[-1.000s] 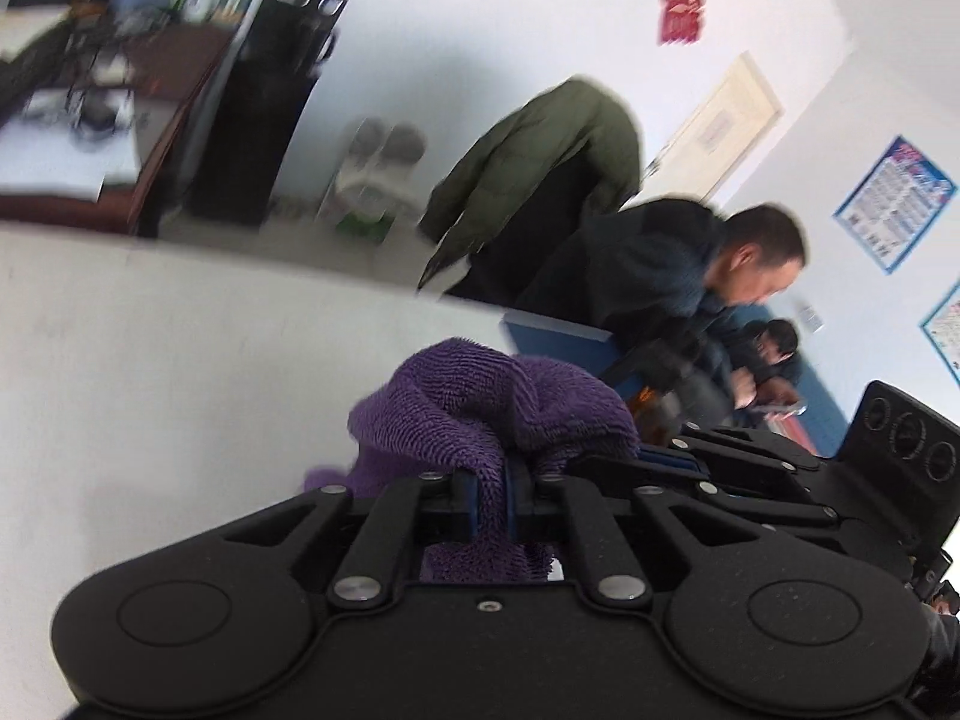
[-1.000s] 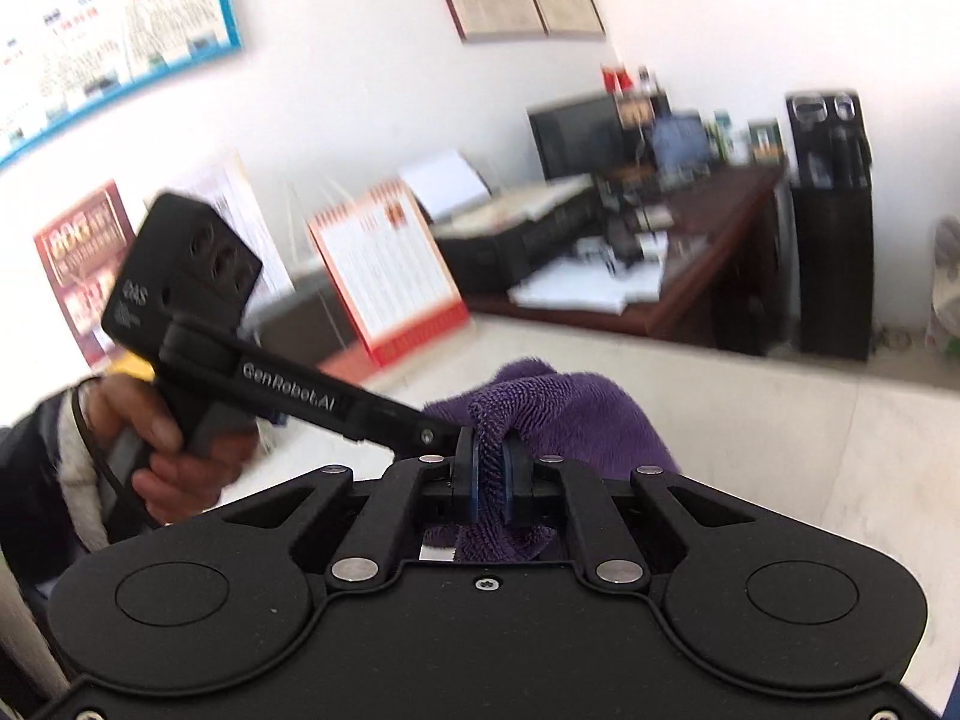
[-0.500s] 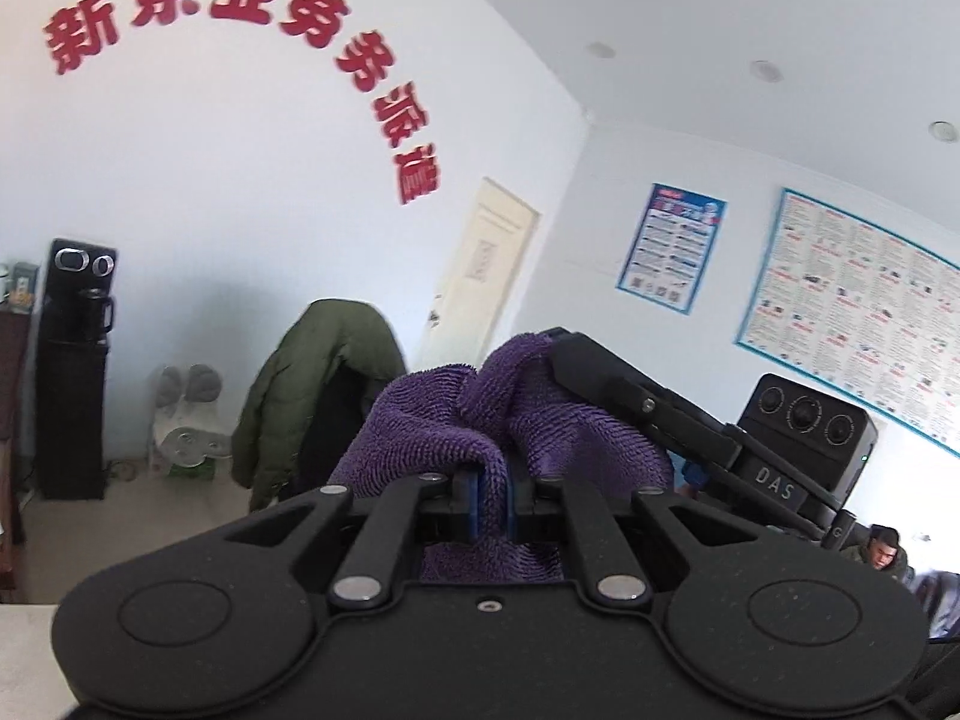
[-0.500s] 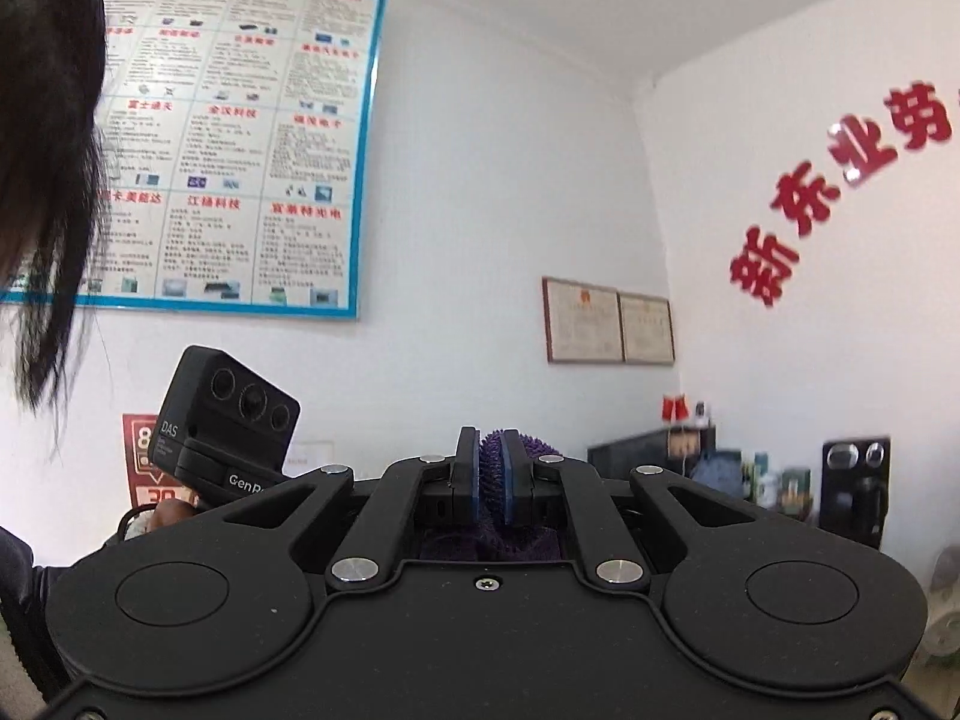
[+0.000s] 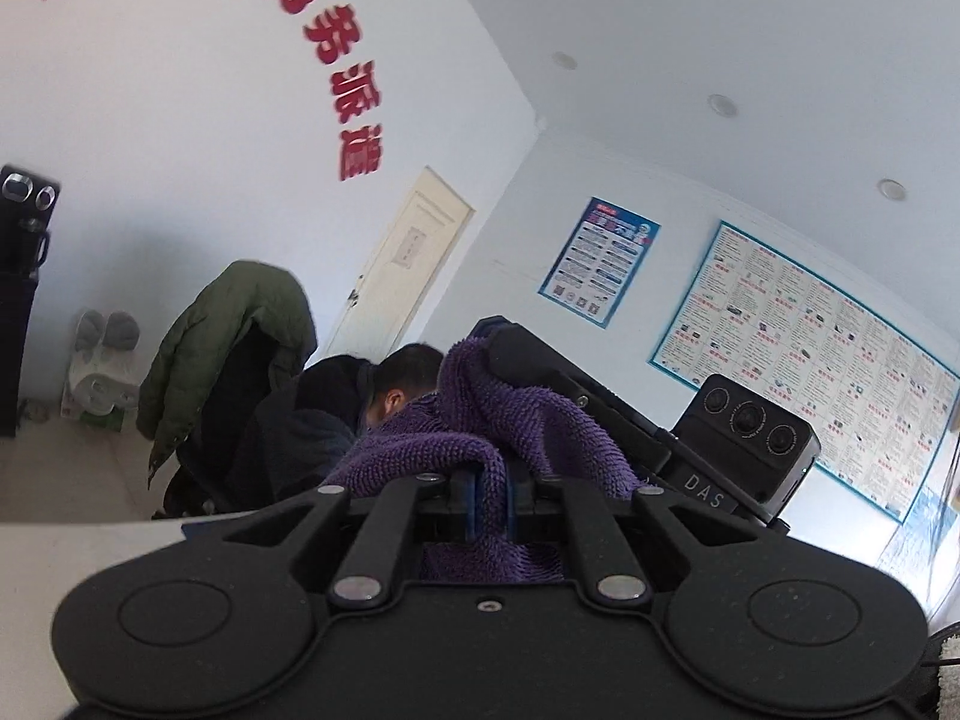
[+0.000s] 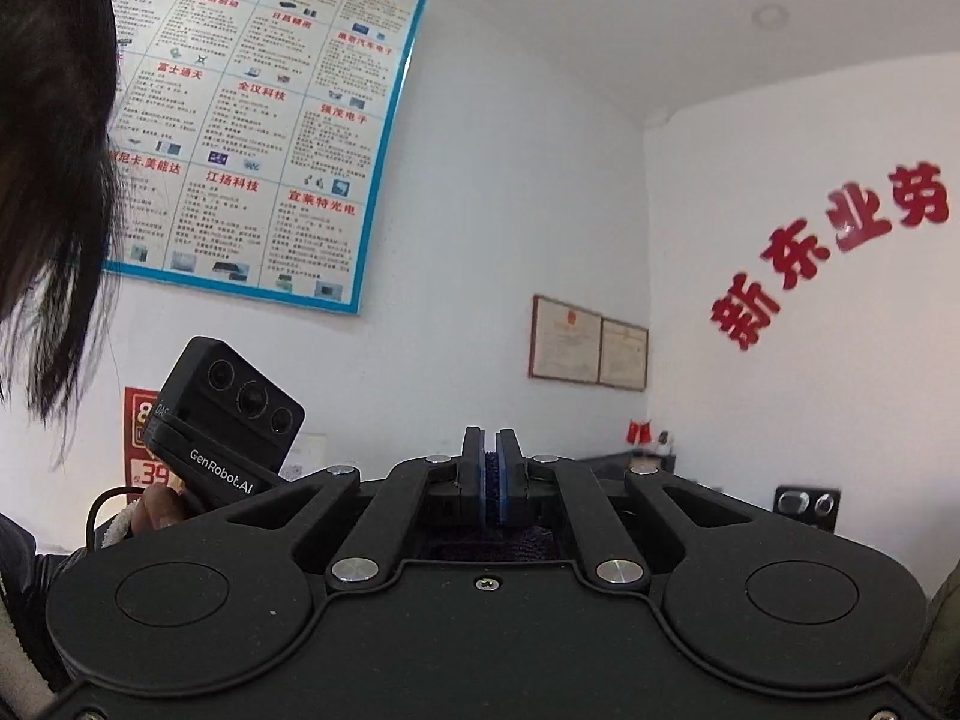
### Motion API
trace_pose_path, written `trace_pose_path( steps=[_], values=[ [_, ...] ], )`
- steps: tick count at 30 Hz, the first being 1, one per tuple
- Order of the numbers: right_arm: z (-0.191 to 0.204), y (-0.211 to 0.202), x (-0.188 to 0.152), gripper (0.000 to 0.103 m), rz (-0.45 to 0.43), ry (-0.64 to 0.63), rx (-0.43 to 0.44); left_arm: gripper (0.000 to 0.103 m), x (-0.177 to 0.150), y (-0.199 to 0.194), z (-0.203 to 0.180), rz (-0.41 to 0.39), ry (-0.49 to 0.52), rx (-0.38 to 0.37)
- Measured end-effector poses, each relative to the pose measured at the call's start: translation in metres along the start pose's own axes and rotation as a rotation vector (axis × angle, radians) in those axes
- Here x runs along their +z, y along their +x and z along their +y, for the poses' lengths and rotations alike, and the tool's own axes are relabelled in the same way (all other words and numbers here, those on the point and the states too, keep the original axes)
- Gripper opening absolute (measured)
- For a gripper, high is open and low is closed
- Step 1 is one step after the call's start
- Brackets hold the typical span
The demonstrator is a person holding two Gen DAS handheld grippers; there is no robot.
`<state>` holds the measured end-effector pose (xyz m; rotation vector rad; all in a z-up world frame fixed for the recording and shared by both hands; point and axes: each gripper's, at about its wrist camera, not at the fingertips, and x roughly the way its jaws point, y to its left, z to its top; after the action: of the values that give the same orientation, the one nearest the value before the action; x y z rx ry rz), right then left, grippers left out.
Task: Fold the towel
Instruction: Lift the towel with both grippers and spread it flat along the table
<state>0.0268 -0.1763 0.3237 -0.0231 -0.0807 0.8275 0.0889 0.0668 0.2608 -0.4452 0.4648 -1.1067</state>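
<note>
A purple terry towel (image 5: 528,426) is bunched over my left gripper (image 5: 491,495), which is shut on a fold of it. Both grippers are raised and point up at the walls. In the left wrist view the other gripper's body (image 5: 750,450) sits just right of the towel, which drapes over its front end. My right gripper (image 6: 491,480) is shut on a thin strip of the same purple towel (image 6: 491,483), visible between the blue pads and below them. The left gripper's body (image 6: 231,420) and the hand (image 6: 156,507) holding it appear at the left of the right wrist view.
A seated person (image 5: 360,414) in dark clothes is behind the towel, beside a chair with a green coat (image 5: 234,336). A white table edge (image 5: 72,546) shows at lower left. Dark hair (image 6: 48,150) fills the right wrist view's left side. Posters hang on the walls.
Both grippers have swung upward with the towel, from looking over the table to looking at walls and ceiling. In the last half second the left view dipped slightly, showing the seated person again.
</note>
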Motion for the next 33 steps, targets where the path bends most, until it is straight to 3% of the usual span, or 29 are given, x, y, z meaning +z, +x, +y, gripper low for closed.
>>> trace_pose_path(
  steps=[3,9,12,15,17,19,20,22,23,27,30,33],
  values=[
    [-0.008,0.045,-0.044,0.004,0.105,0.091,0.085,0.007,-0.036,-0.026,0.05,0.005,-0.152,0.143],
    [0.001,0.169,-0.187,0.004,0.414,0.343,0.271,0.007,-0.143,-0.095,0.146,0.039,-0.439,0.493],
    [0.032,0.203,-0.246,0.004,0.556,0.34,0.3,0.007,-0.205,-0.138,0.184,0.096,-0.55,0.727],
    [0.063,0.237,-0.306,0.006,0.699,0.336,0.329,0.008,-0.236,-0.174,0.203,0.127,-0.602,0.878],
    [0.083,0.26,-0.346,0.01,0.794,0.333,0.348,0.008,-0.25,-0.189,0.209,0.122,-0.624,0.913],
    [0.11,0.273,-0.381,0.025,0.88,0.329,0.364,0.008,-0.257,-0.204,0.212,0.087,-0.651,0.946],
    [0.138,0.249,-0.383,0.038,0.888,0.332,0.36,0.009,-0.258,-0.209,0.212,0.072,-0.653,0.966],
    [0.127,0.243,-0.372,0.048,0.852,0.379,0.337,0.013,-0.259,-0.219,0.211,0.033,-0.651,1.0],
    [0.116,0.239,-0.365,0.051,0.816,0.419,0.328,0.017,-0.258,-0.224,0.212,0.009,-0.655,1.008],
    [0.068,0.214,-0.334,0.055,0.716,0.518,0.249,0.018,-0.257,-0.243,0.211,-0.089,-0.689,1.007],
    [0.043,0.181,-0.319,0.055,0.696,0.458,0.172,0.019,-0.257,-0.254,0.211,-0.183,-0.748,0.974],
    [0.034,0.148,-0.316,0.055,0.746,0.333,0.149,0.028,-0.251,-0.257,0.207,-0.253,-0.766,0.922]
  ],
)
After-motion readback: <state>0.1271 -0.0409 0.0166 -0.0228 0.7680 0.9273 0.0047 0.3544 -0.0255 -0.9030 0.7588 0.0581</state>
